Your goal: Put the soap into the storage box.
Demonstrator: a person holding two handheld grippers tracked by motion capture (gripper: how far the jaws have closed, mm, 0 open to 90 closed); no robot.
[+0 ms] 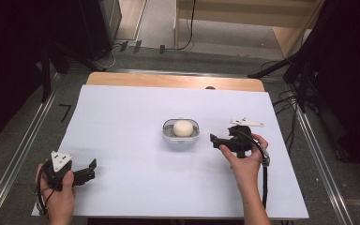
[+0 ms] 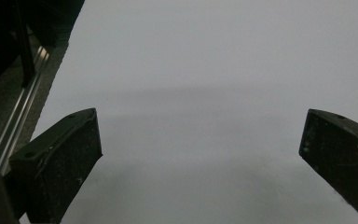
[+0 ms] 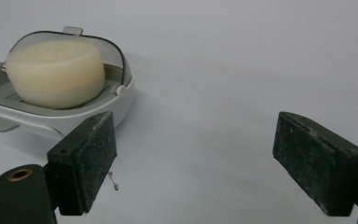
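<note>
- Step in hand, as I read it: approach. Right tongs [image 1: 214, 139] sit just right of the soap dish [image 1: 181, 136], not touching it.
- Soap dish near the middle of the white-covered bench [image 1: 122, 178]; a round cream soap bar [image 1: 183, 127] lies in its tray, clear lid [image 3: 114, 51] tipped up behind it.
- In the right gripper view the dish [image 3: 98, 112] is up left of the jaws, off their line; right tongs [image 3: 193, 163] spread wide, nothing between, bare bench under them.
- Left tongs [image 1: 92, 169] parked near the front left corner, well apart from the dish; jaws wide, nothing in them [image 2: 200, 154].
- Next move likely needs the right tongs swung toward the dish so soap or rim falls between the jaws, then closed.
- Watch: soap looks slick and rounded, so a centred grip matters.
</note>
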